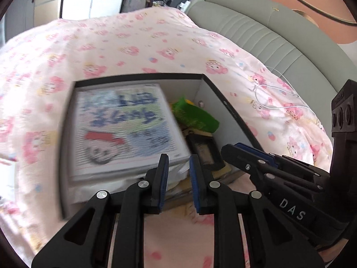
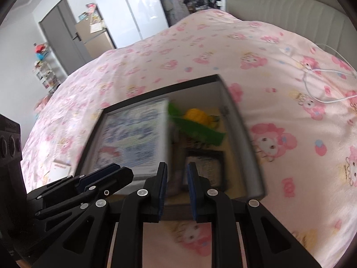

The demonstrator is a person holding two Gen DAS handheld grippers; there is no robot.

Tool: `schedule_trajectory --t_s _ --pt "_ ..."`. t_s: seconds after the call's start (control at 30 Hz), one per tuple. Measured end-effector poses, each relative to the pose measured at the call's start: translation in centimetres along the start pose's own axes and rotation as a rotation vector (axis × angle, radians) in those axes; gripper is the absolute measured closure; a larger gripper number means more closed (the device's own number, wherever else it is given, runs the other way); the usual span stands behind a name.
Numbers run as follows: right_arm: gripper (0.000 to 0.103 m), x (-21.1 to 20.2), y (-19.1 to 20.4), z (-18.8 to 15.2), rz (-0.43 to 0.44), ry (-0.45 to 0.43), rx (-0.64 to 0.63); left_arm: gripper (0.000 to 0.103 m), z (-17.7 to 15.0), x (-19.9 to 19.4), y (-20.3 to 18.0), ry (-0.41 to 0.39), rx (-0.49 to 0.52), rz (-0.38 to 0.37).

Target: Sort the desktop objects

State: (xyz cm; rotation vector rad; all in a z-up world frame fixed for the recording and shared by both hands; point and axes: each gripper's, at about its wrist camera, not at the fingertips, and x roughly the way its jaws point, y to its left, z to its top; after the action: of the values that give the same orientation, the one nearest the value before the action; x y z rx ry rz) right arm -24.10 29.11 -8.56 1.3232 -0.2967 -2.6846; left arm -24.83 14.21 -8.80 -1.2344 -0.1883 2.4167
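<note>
An open dark-rimmed box sits on the pink bed cover. Inside lie a white book with a cartoon cover, a green and yellow soft toy and a dark flat case. My left gripper is open and empty, just in front of the box's near edge. My right gripper is open and empty at the same edge; in the left wrist view its fingers reach in from the right.
The pink cartoon-print cover spreads all around the box. A white cable lies on it to the right. A grey-green padded headboard stands behind. A small card lies left of the box.
</note>
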Motion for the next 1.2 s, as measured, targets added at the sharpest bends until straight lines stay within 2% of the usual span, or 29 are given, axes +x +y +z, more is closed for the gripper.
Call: schedule_trajectory --t_s 0.33,0.63,0.73,1.03,1.2 --pt "0.086 -4.4 9.2 -6.1 0.092 -0.011 -0.041 0.084 -5.3 -11.5 3.5 -0.112 -0.009 0.145" --pt "0.086 -7.7 15.6 -9.6 0.129 -0.026 -0.134 0.084 -9.9 -18.4 6.2 -0.185 -0.06 0.234" --pt "0.086 -8.4 16.8 -10.6 0.14 -0.026 -0.147 0.084 -11.2 -19.8 6.5 -0.21 -0.072 0.264" --pt "0.086 -7.8 18.3 -12.3 0.13 0.003 -0.174 0.083 -13.0 -20.0 8.0 -0.183 -0.101 0.288" --pt "0.086 -7.0 19.0 -12.9 0.13 0.022 -0.181 0.073 -13.4 -19.6 9.2 -0.163 -0.123 0.306"
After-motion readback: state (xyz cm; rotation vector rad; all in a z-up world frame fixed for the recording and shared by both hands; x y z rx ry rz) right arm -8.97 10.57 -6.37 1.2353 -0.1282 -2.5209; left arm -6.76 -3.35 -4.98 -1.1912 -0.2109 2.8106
